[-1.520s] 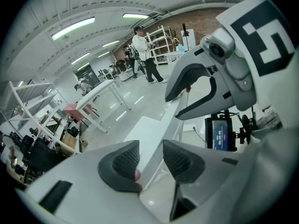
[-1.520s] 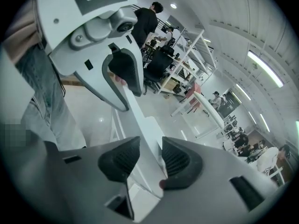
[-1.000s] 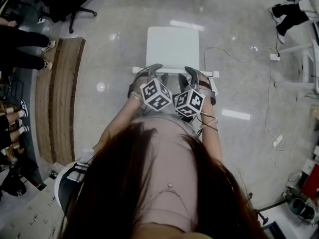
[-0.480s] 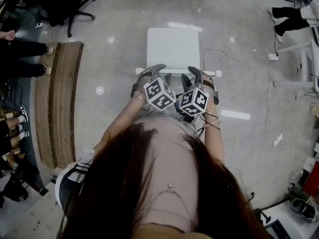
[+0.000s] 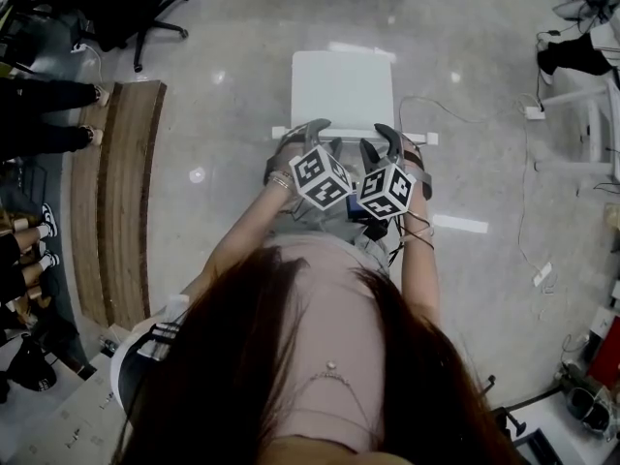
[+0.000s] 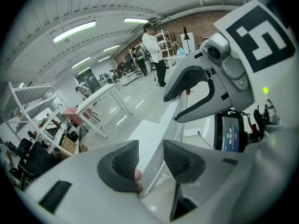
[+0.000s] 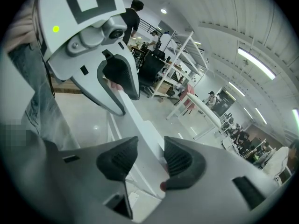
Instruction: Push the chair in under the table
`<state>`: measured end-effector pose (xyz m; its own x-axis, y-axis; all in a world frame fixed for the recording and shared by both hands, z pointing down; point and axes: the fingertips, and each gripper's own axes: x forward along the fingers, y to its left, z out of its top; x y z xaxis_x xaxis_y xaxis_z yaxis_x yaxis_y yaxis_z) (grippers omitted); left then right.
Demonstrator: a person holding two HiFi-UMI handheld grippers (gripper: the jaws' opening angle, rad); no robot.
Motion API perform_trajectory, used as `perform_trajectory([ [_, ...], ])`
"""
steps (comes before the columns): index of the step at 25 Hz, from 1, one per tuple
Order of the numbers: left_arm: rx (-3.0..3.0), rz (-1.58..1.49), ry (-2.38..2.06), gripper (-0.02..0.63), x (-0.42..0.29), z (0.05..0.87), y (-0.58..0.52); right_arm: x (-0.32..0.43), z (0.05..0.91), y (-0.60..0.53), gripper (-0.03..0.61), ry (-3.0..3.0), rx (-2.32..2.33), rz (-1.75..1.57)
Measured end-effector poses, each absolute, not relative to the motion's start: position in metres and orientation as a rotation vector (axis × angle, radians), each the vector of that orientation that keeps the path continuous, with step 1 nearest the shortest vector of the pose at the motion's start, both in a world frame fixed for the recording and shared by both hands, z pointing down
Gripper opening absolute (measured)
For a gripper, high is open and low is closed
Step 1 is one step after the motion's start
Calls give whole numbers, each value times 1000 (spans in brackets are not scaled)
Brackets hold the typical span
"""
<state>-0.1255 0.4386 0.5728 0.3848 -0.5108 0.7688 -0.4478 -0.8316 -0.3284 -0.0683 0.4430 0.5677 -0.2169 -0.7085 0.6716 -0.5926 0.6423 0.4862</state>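
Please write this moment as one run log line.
left tongs: open astride chair backrest | right tongs: just opening, backrest between | chair: upright on floor

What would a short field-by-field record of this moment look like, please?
left gripper: open, fingers astride the backrest
right gripper: open, fingers astride the backrest, have just been opening
chair: white, on the floor, under no table
person: stands right behind the chair

Ceiling lights [image 6: 74,31], floor [image 5: 223,66] glare, edges perhaps blurred
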Motion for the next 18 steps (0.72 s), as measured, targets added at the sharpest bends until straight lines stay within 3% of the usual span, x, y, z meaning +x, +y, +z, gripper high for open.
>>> perform_trajectory([
  [18,-2555,-1469,893,169,-113,574,397,-56,568,401,181,-1910,1050,-142],
])
